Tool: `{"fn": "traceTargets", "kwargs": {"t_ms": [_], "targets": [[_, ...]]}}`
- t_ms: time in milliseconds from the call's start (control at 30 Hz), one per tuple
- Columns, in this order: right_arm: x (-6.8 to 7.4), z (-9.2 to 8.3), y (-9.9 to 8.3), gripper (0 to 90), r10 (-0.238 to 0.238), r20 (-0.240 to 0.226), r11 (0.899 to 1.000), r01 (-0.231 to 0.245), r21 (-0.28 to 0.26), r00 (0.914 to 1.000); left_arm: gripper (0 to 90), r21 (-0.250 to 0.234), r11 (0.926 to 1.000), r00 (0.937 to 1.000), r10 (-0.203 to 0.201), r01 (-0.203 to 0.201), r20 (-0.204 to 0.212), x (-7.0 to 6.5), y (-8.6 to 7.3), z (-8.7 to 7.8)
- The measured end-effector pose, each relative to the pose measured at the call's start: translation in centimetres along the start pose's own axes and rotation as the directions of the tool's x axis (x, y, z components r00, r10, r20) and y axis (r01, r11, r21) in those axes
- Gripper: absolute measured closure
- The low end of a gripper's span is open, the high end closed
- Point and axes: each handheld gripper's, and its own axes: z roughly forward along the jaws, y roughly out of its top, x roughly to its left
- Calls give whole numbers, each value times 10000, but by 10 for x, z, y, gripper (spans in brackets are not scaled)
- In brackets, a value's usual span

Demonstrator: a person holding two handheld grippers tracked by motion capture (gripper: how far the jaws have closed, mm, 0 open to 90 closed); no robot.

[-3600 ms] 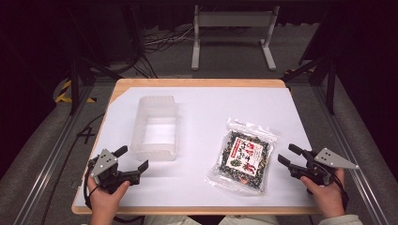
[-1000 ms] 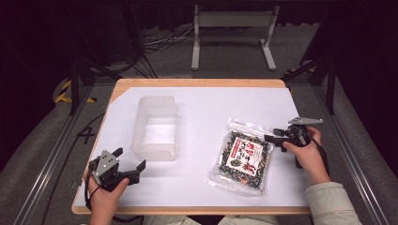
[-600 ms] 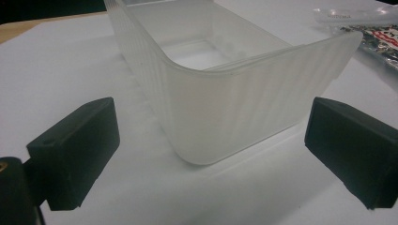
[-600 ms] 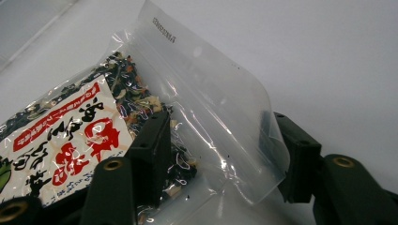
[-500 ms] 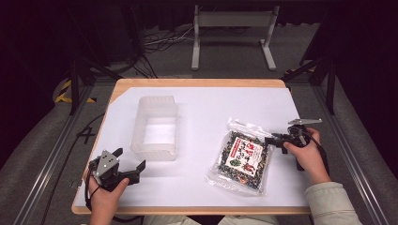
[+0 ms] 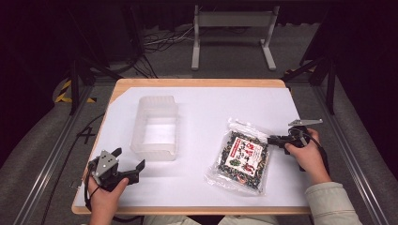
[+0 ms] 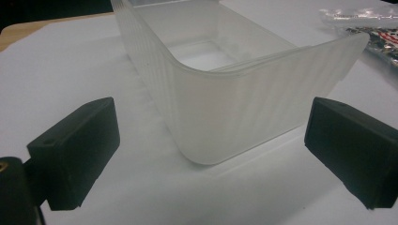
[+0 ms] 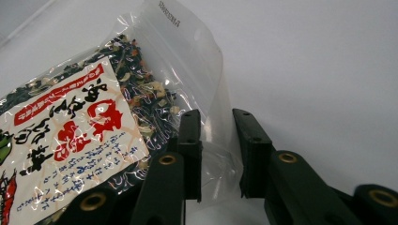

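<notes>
A clear bag of dried dark mix with a red-and-white label (image 6: 241,157) lies flat on the white mat, right of centre. My right gripper (image 6: 271,139) is at the bag's right edge. In the right gripper view, the jaws (image 8: 217,115) stand a narrow gap apart with the bag's (image 8: 70,136) clear plastic edge between them. An empty frosted plastic container (image 6: 156,126) stands left of centre. My left gripper (image 6: 129,158) rests near the front left, wide open, pointing at the container's (image 7: 225,93) near corner (image 7: 211,159). The bag's (image 7: 371,35) corner shows far right in that view.
The white mat (image 6: 211,103) covers a wooden table with its edge visible at the back. Dark floor, cables and a metal stand lie beyond the table. Bare mat stretches between the container and the bag.
Since 3.6 s ago my right gripper moved from the front right corner up to the bag's right edge. The bag has shifted slightly over the last second. The left gripper stayed put.
</notes>
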Motion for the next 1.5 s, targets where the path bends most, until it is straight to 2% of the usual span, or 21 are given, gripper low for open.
{"fn": "traceTargets", "kwargs": {"t_ms": [167, 200, 267, 333, 567, 633, 767, 967, 1233, 1333, 1433, 1500], "targets": [[3, 0, 1, 802, -253, 99, 9997, 252, 77, 9996, 44, -44, 9999, 9999, -127, 127, -8, 1, 1, -2], [3, -1, 1, 847, -249, 116, 9997, 248, 58, 9996, 44, -44, 9999, 9999, -127, 127, -8, 1, 1, -2], [3, -2, 1, 881, -205, 170, 9998, 207, -72, 9996, 43, -54, 10000, 10000, -41, 41, -69, 2, 2, -3], [5, -2, 1, 889, -284, 258, 9996, 286, -70, 9993, 40, -143, 9999, 9995, 39, -43, -324, 6, 3, -6], [7, -3, 3, 900, -177, 335, 9998, 181, -99, 9993, 37, -297, 9994, 9989, -202, 190, -433, 11, 4, -10], [7, -4, 3, 900, -54, 313, 9999, 58, -129, 9995, 37, -288, 9996, 9991, -68, 57, -411, 11, 4, -10], [10, -8, 6, 900, -54, 346, 9995, 65, -306, 9994, 36, -337, 9994, 9992, -89, 76, -402, 12, 5, -11], [16, -21, 11, 900, -154, 300, 9959, 180, -888, 9994, 35, -496, 9988, 9992, -52, 32, -398, 13, 6, -14], [33, -48, 26, 900, -640, 261, 9796, 678, -1891, 9976, 36, -763, 9971, 9985, -96, 54, -540, 13, 10, -20], [42, -59, 31, 900, -817, 239, 9708, 850, -2244, 9964, 37, -881, 9961, 9984, -96, 46, -555, 11, 13, -22], [49, -71, 35, 900, -1082, 217, 9587, 1101, -2621, 9939, 42, -1031, 9946, 9971, 75, -153, -753, 10, 14, -25], [55, -79, 39, 900, -1269, 229, 9502, 1281, -2842, 9917, 43, -1097, 9939, 9970, 49, -133, -770, 10, 15, -25]]}}
